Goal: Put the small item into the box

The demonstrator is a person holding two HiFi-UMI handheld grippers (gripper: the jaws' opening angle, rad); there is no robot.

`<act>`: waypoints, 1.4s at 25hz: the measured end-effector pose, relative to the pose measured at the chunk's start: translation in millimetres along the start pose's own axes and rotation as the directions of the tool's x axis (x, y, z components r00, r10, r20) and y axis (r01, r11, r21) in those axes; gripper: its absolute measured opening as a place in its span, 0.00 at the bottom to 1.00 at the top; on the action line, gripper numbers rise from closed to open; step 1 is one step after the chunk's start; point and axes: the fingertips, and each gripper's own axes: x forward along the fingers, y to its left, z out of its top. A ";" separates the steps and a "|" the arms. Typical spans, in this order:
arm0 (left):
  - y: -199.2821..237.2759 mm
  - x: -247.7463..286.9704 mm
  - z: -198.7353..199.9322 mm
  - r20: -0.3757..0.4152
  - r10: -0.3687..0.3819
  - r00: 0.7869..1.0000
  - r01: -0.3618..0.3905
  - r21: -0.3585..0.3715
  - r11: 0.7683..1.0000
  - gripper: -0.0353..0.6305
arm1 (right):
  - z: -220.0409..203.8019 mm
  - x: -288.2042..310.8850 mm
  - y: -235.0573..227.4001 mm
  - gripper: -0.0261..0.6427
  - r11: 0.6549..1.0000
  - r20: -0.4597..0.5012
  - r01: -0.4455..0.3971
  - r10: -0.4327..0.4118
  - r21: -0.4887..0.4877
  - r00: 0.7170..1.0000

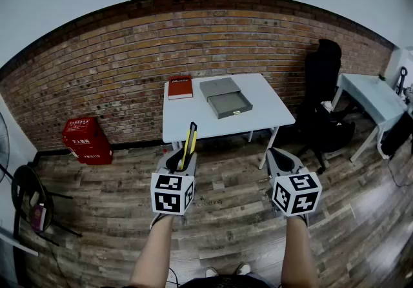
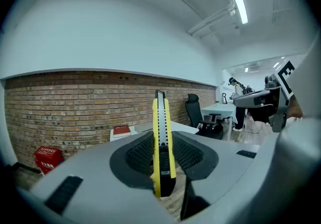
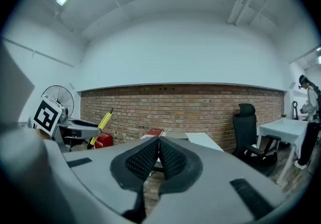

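Observation:
My left gripper [image 1: 182, 154] is shut on a yellow utility knife [image 1: 190, 141], which stands upright between the pads with its black blade end up. The left gripper view shows the knife [image 2: 162, 142] clamped edge-on between the ribbed pads. My right gripper [image 1: 279, 154] is shut with nothing in it; its pads [image 3: 170, 156] meet at the tips. Both grippers hang over the wooden floor, well short of the white table [image 1: 264, 112]. On the table lies a grey box [image 1: 226, 97] with its shallow drawer pulled out toward me.
A red book [image 1: 180, 87] lies left of the box. A red crate [image 1: 87, 139] stands by the brick wall at the left. A black office chair [image 1: 322, 86] and a pale table [image 1: 371, 96] are at the right, a fan [image 1: 29, 196] at the far left.

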 end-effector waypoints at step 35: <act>11.2 147.4 38.1 -0.031 0.083 0.996 -0.082 0.025 0.996 0.25 | 21.9 137.8 -93.0 0.07 0.994 0.024 -0.105 0.105 0.010 0.994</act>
